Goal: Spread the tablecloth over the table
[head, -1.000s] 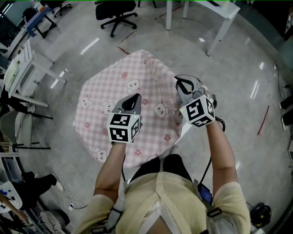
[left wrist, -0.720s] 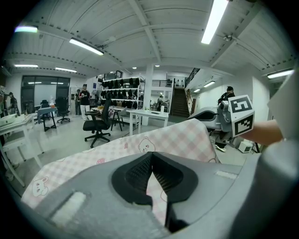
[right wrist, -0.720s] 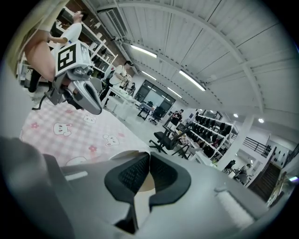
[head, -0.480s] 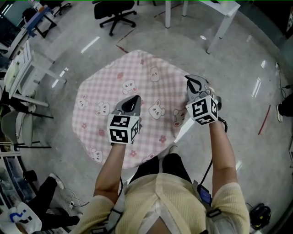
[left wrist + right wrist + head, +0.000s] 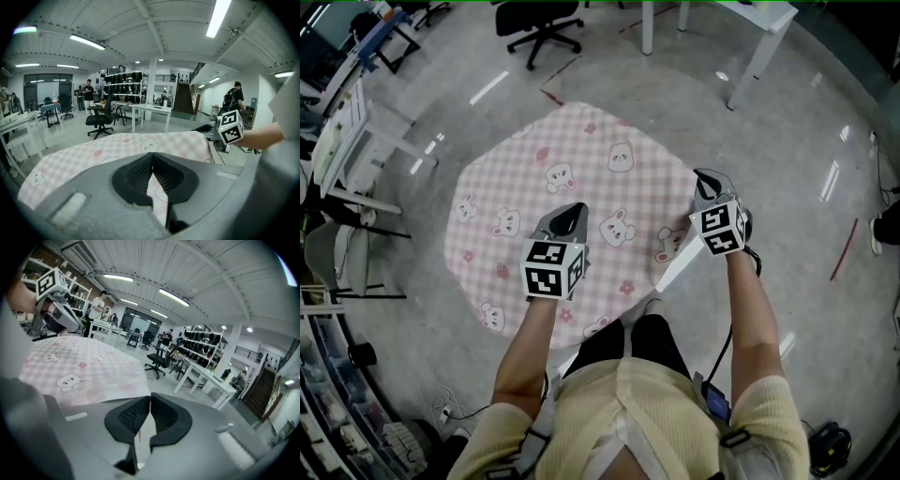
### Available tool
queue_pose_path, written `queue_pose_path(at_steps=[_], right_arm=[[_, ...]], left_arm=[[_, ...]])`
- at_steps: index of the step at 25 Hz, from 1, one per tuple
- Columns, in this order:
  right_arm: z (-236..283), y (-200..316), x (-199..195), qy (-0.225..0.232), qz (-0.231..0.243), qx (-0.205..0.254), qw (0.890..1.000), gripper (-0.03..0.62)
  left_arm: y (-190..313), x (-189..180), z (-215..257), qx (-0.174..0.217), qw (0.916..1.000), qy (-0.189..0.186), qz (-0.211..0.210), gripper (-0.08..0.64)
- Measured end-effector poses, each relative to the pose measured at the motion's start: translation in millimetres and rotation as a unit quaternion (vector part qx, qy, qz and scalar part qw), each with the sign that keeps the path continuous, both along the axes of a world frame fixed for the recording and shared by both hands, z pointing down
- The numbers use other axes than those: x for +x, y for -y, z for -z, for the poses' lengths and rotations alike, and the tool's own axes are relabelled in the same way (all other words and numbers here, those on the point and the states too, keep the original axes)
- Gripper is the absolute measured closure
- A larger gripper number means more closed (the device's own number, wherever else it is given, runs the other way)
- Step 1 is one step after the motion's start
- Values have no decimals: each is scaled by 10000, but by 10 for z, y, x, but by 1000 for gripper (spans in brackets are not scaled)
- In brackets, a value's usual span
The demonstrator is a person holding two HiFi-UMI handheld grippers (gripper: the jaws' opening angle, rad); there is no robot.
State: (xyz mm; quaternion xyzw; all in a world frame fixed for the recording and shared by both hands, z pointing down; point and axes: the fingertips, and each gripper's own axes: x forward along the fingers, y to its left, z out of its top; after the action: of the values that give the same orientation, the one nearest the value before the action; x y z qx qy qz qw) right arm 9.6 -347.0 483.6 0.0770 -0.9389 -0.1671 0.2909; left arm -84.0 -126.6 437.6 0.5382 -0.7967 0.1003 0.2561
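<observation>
Grey polished floor (image 5: pixel 787 197) ran all round, with an office chair (image 5: pixel 539 23) at eleven o'clock and a white desk (image 5: pixel 750 33) at one. Both pairs of my fingers were pressed together on the tablecloth (image 5: pixel 553 159). The left gripper (image 5: pixel 152 161) pinched a sliver of pink check between its pads, and the right gripper (image 5: pixel 149 401) nipped a pale fold at the cloth's three-o'clock edge. From those two pinches the cloth ran away toward twelve, broad and nearly flat, bears upward, its border drooping at nine and twelve.

I judged the spreading mostly done. What remained was to settle the near edge at six, smooth it and let go.

The table itself lay buried under the fabric. Only a pale strip (image 5: pixel 675 267) at five o'clock hinted at a rim, and I could not be sure of it. My torso (image 5: pixel 628 412) cut off the six-o'clock hem, so how it hung was hard to tell.
</observation>
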Motion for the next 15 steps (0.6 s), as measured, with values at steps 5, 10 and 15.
queue_pose_path(at_steps=[5,10,15], right_arm=[[-333,141,136,-87,-486,-678,9965,581],[-524,252,351,-289,-803,-721,9937,586],[-461,289,509,-182,-902,-738,9930,586]], left_arm=[[-28,17,-120,-123,9999,-59,47,552],[-66,10,-207,-191,9996,-104,151,552],[-78,-51,-225,-142,9994,-137,285,552]])
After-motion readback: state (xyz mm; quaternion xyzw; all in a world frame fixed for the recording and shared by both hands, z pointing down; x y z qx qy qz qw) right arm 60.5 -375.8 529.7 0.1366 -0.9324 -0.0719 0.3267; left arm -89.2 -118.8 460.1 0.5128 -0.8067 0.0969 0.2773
